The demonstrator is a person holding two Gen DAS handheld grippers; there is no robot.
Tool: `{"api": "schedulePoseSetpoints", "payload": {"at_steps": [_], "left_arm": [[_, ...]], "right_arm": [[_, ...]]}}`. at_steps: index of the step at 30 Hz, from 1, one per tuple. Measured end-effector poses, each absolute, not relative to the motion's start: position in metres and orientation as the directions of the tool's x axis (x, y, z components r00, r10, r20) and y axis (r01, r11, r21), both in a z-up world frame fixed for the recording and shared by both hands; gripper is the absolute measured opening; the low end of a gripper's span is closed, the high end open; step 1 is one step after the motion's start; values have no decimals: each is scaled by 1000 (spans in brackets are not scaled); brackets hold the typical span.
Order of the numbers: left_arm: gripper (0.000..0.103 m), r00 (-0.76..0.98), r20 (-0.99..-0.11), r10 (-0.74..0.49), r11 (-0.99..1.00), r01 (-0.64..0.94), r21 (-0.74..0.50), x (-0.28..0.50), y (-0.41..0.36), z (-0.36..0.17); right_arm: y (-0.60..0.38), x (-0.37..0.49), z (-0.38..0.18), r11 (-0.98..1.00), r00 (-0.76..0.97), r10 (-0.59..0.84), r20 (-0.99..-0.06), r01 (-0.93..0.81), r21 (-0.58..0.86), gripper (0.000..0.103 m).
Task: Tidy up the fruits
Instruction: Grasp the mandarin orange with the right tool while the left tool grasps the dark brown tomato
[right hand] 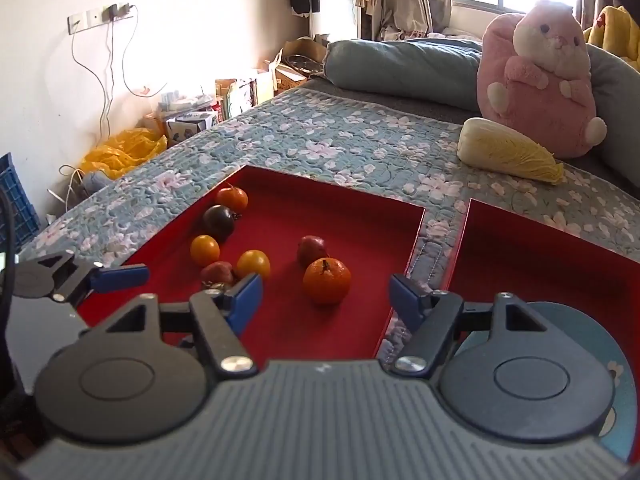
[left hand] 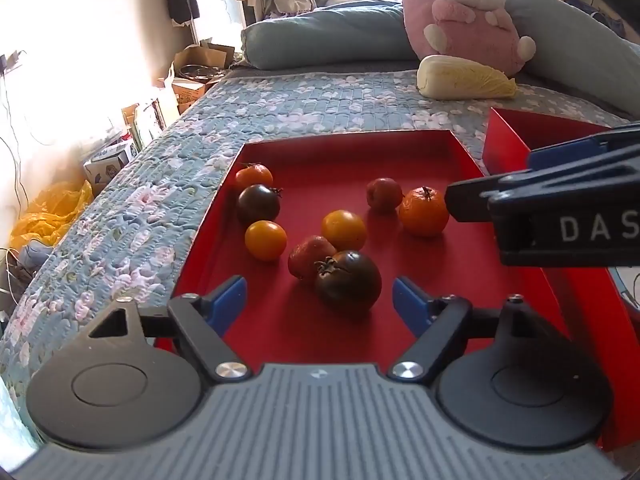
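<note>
A bed covered with a quilted blue-grey bedspread printed with pale flowers (right hand: 328,136) fills both views. At its far end lies a long teal bolster pillow (left hand: 320,38), and a big pink-and-white plush hamster (right hand: 540,80) sits against it; in the left wrist view the toy's head is washed out by window glare.

On the bedspread sit two shallow red cardboard trays. The left tray (left hand: 352,148) holds all the fruit. The right tray (right hand: 532,248) stands just beside it with a strip of quilt between; its near part is cut off by the frame edge and by the right gripper body, so its floor is only partly seen.

A pale yellow-white napa cabbage (right hand: 508,152) lies in front of the plush toy, well apart from the trays.

The left gripper (left hand: 320,300) hangs over the near end of the left tray, its blue pads spread wide with nothing pressed between them. The right gripper (right hand: 326,298) is likewise spread wide and empty.

Fruit in the left tray: a large dark brown tomato (left hand: 347,280) just ahead of the left gripper, touching a red strawberry-like fruit (left hand: 308,258) it partly hides; an orange tangerine with a stem (right hand: 327,280) ahead of the right gripper; two yellow-orange round tomatoes (left hand: 344,230) (left hand: 265,240); a small reddish fruit (right hand: 311,250), hard to identify; and near the far left wall a smaller dark tomato (left hand: 258,203) and a small orange tangerine (left hand: 253,176).
</note>
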State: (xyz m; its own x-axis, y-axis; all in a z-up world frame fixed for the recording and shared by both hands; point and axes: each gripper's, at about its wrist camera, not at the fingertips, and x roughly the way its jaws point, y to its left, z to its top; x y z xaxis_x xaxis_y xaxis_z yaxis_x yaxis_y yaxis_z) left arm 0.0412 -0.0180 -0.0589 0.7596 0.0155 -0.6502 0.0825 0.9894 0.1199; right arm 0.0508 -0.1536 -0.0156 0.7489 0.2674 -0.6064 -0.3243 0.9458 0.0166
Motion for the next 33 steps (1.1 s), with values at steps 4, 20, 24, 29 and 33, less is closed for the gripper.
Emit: {"api": "schedulePoseSetpoints", "payload": {"at_steps": [4,20,24,29,33], "left_arm": [[70,741,-671,-6,993,82,83,51,-18,-61],[59,694,-719,-41,992,116,55,66,-29,-80],[54,693,-719,-39,994,98,40,70,-28,-80],[47,693,-719,-49,995,99,28,74,-25,-80],[46,693,-719,-51,995,100,26,73,-24,-79]], "right_arm": [[-145,62,-26,938,722,269,-637,-347,2,58],[-130,111,-47,935,636,212,-742,-353,-36,48],[-125,122,-52,932,612,199,-766,-361,-46,48],[-120,133,-57,927,587,176,-790,-368,-67,43],[-120,133,-56,926,609,163,-777,-365,-92,42]]}}
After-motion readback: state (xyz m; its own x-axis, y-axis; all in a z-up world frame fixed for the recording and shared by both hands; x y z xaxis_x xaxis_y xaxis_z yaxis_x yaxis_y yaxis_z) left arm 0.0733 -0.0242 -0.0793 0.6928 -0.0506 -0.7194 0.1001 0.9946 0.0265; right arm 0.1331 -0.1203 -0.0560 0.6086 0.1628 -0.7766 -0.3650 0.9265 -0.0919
